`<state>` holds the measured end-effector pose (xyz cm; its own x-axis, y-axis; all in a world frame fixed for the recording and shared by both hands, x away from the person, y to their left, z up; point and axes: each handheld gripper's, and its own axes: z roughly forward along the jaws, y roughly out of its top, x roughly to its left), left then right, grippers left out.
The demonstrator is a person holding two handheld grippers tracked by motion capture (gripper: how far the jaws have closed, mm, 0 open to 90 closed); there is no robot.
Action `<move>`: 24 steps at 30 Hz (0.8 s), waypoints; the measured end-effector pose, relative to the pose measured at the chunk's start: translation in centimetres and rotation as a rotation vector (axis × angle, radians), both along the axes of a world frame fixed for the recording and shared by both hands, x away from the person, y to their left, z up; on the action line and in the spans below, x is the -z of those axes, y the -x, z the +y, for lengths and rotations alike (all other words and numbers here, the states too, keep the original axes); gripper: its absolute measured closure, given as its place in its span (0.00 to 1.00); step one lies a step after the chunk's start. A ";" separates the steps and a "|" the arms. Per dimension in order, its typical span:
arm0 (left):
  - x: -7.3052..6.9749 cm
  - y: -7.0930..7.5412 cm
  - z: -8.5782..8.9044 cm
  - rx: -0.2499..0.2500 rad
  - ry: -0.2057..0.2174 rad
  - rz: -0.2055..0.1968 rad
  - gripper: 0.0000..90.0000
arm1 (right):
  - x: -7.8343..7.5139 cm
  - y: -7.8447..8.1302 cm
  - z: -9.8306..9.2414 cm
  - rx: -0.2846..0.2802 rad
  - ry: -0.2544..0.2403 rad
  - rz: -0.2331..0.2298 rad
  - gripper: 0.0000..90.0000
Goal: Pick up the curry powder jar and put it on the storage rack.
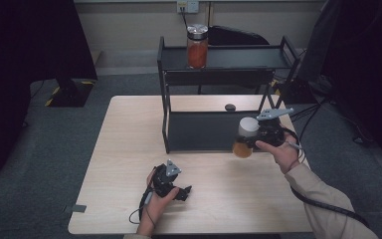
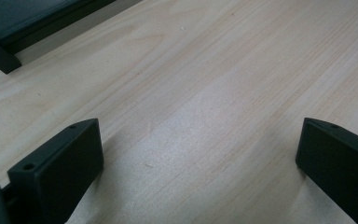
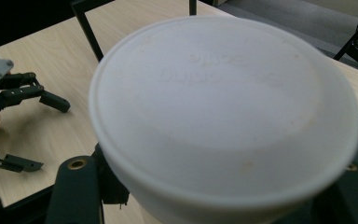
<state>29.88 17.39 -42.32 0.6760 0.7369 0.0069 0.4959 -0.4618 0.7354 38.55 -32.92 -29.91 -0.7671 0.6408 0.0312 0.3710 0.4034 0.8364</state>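
On a pale wooden table (image 1: 129,164) in a grey-carpeted room, a black two-tier metal shelf (image 1: 219,74) stands at the far side, its top tier carrying a clear jar of orange-red contents (image 1: 197,47) with a silver lid. A small dark round object (image 1: 230,107) lies on the table under the shelf. In front of the shelf's lower panel, at its right end, the person's right gripper (image 1: 251,139) holds a jar of amber contents with a white lid (image 1: 245,137) above the table, its fingers clenched on the jar just beneath the lid; the right gripper view looks down onto that broad white lid (image 3: 223,112). Near the front edge, the left gripper (image 1: 185,191) rests low over bare wood, its fingers (image 2: 60,168) spread wide apart and grasping nothing.
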 end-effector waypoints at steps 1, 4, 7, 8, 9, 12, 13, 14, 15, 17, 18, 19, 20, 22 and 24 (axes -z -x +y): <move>0.0 0.0 0.0 0.000 0.000 0.000 0.00 | -0.2 -0.1 0.0 0.002 -0.001 -0.003 0.39; 0.0 0.0 0.0 0.000 0.000 0.001 0.00 | -1.1 -0.2 0.2 0.003 0.002 -0.007 0.39; 0.0 0.0 0.0 0.000 0.000 0.000 0.00 | -2.1 -0.4 0.2 0.001 0.002 -0.009 0.39; 0.0 0.0 0.0 0.000 0.000 0.001 0.00 | -2.5 -0.4 0.2 0.006 0.001 -0.007 0.39; 0.0 0.0 0.0 0.000 -0.001 0.001 0.00 | -2.8 -0.5 0.2 0.008 0.002 -0.008 0.39; 0.0 0.0 0.0 0.000 0.000 0.001 0.00 | -3.8 -0.7 0.1 0.009 0.002 -0.007 0.39; 0.0 0.0 0.0 0.000 0.000 0.001 0.00 | -4.2 -0.8 0.1 0.007 -0.001 -0.003 0.39; 0.0 0.0 0.0 0.000 0.000 0.001 0.00 | -4.5 -0.9 0.1 0.007 -0.001 -0.004 0.39; 0.0 0.0 0.0 0.000 0.000 0.001 0.00 | -4.8 -1.0 0.1 0.007 0.002 -0.004 0.39; 0.0 0.0 0.0 0.000 0.000 0.001 0.00 | -5.5 -1.1 0.1 0.009 0.006 -0.006 0.39; 0.0 0.0 0.0 0.000 0.000 0.001 0.00 | -5.8 -1.2 0.0 0.010 0.006 -0.006 0.39; 0.0 0.0 0.0 0.000 0.000 0.001 0.00 | -6.1 -1.3 0.0 0.010 0.006 -0.010 0.39; 0.0 0.0 0.0 -0.001 0.000 0.002 0.00 | -6.4 -1.4 0.0 0.011 0.005 -0.012 0.39; 0.0 0.0 0.0 -0.001 0.000 0.001 0.00 | -7.1 -1.5 0.0 0.010 0.009 -0.020 0.39; 0.0 0.0 0.0 -0.001 0.000 0.001 0.00 | -7.7 -1.6 0.1 0.011 0.011 -0.024 0.39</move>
